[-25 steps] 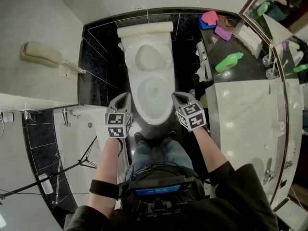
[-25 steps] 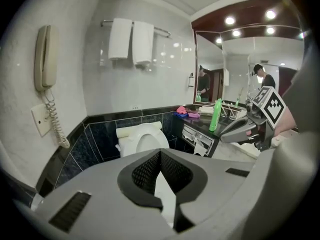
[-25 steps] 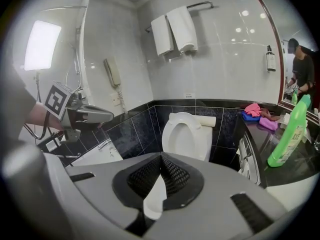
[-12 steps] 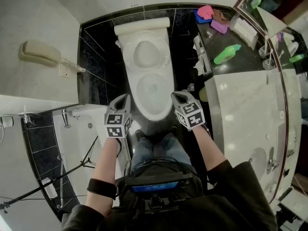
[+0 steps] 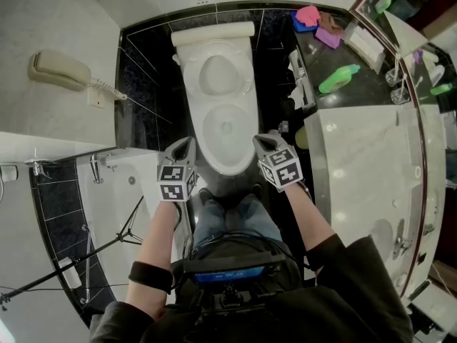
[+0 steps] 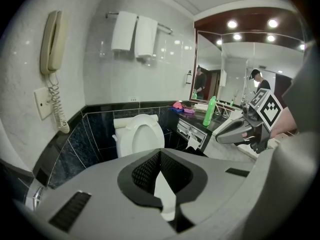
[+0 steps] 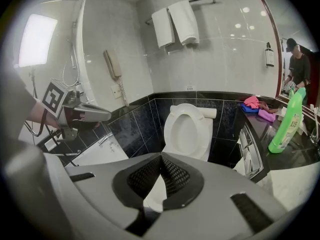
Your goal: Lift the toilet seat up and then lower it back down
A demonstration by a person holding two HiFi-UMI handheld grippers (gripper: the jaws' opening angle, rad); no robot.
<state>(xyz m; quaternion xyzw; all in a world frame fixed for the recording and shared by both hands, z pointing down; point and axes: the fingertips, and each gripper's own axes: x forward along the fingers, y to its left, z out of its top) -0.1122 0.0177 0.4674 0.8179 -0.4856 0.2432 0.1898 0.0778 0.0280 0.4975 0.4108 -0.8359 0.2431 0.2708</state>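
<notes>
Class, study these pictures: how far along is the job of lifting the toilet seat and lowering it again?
Done, apparently: the toilet seat stands raised. In hand: nothing. The left tongs and right tongs are shut and empty, on either side of the bowl front, not touching the seat. Left: lowering the seat back down.

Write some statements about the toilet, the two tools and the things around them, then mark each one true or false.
1. The toilet seat stands raised against the tank. True.
2. The left tool grips the seat. False: it is shut on nothing, short of the toilet.
3. The right tool is wide open. False: it is shut and empty.
4. A green bottle stands on the dark counter. True.
5. The wall phone hangs above the counter. False: it hangs on the opposite wall, on the left tool's side.
</notes>
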